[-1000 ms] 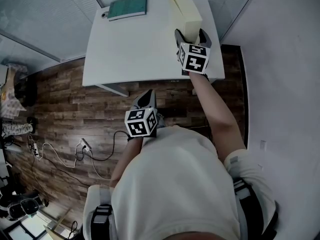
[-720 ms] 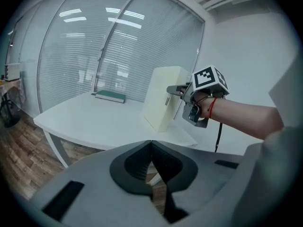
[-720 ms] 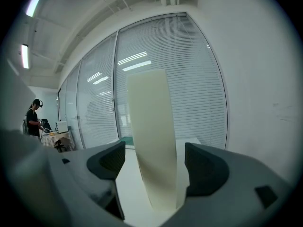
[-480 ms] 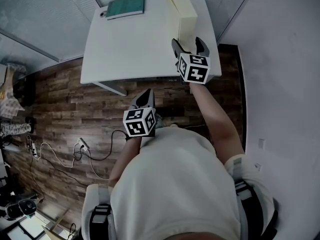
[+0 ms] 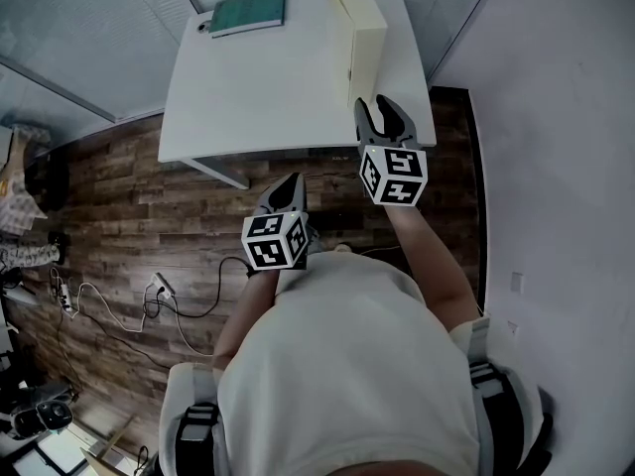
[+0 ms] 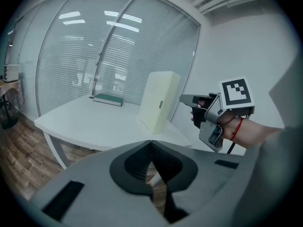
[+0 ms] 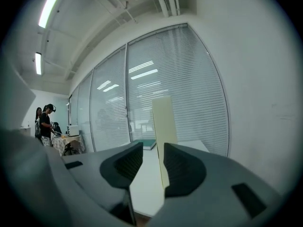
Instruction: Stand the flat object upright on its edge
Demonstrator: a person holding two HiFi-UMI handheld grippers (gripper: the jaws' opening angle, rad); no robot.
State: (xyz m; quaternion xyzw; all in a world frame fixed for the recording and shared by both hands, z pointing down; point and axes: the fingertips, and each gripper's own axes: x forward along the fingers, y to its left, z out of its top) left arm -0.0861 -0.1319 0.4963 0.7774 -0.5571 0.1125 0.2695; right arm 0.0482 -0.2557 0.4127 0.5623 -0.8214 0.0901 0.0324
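I see the white table (image 5: 258, 87) carrying a cream slab (image 5: 365, 38), which stands upright on its edge by the table's right edge. A green book (image 5: 248, 13) lies flat at the far left corner. My right gripper (image 5: 380, 112) hangs off the near edge, just short of the slab; its jaws have just been closing, with a narrow gap and nothing between them. My left gripper (image 5: 290, 188), held over the wooden floor (image 5: 129, 196), is pressed together and empty.

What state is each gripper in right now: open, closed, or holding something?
Left gripper: jaws closed, holding nothing.
Right gripper: jaws open, just been closing, nothing between them; cream block stands beyond.
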